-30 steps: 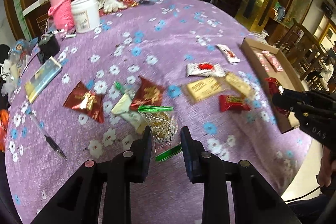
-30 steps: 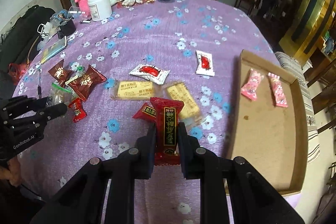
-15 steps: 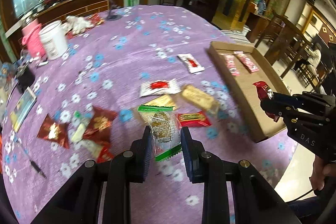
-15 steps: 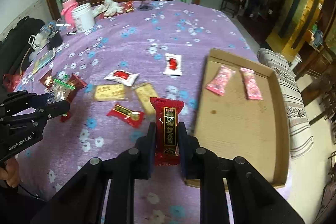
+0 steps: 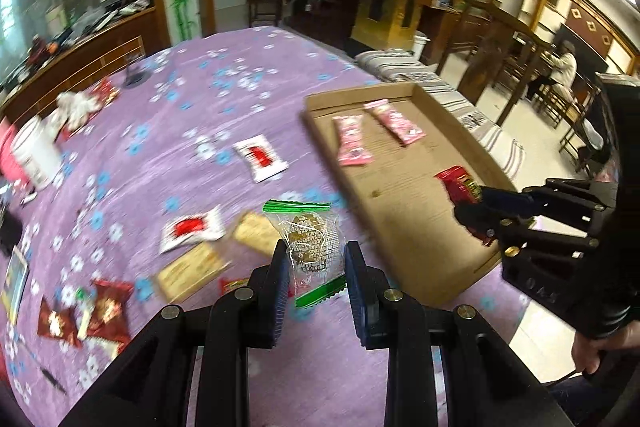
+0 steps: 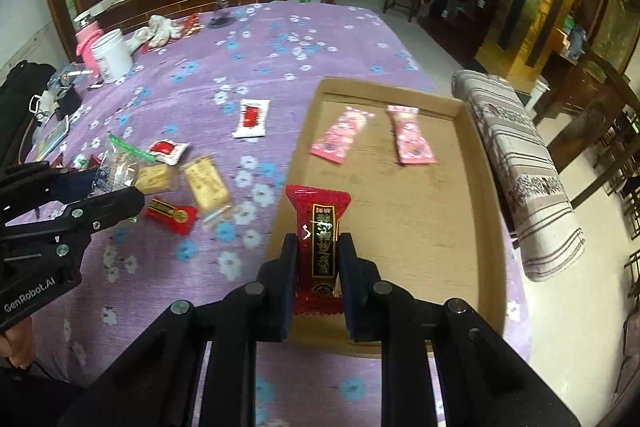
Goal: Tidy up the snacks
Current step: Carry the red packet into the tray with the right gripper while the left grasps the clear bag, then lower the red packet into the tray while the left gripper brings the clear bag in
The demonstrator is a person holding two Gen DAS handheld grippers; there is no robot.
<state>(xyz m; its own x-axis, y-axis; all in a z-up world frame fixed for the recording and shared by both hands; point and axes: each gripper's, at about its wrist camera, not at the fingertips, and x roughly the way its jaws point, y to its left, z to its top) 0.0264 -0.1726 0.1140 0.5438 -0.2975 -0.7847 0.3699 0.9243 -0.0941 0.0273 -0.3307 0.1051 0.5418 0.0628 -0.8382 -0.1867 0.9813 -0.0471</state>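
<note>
Red snack: pinched upright in the right gripper, held above the near edge of the tray.
Clear snack: green-edged, clamped in the left gripper, above the tablecloth at the tray's 9 o'clock.
Right gripper: nearly closed on the red snack.
Left gripper: nearly closed on the clear snack.
Tray: cardboard; two pink snacks lie at 12 o'clock inside.
Tablecloth: purple, flowered; loose snacks lie at 9 o'clock of the tray.
White tub: far at 10 o'clock.

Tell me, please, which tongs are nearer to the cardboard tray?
Right. The right tongs hold a red snack at the cardboard tray's near edge; the left tongs are over the purple cloth beside it.
</note>
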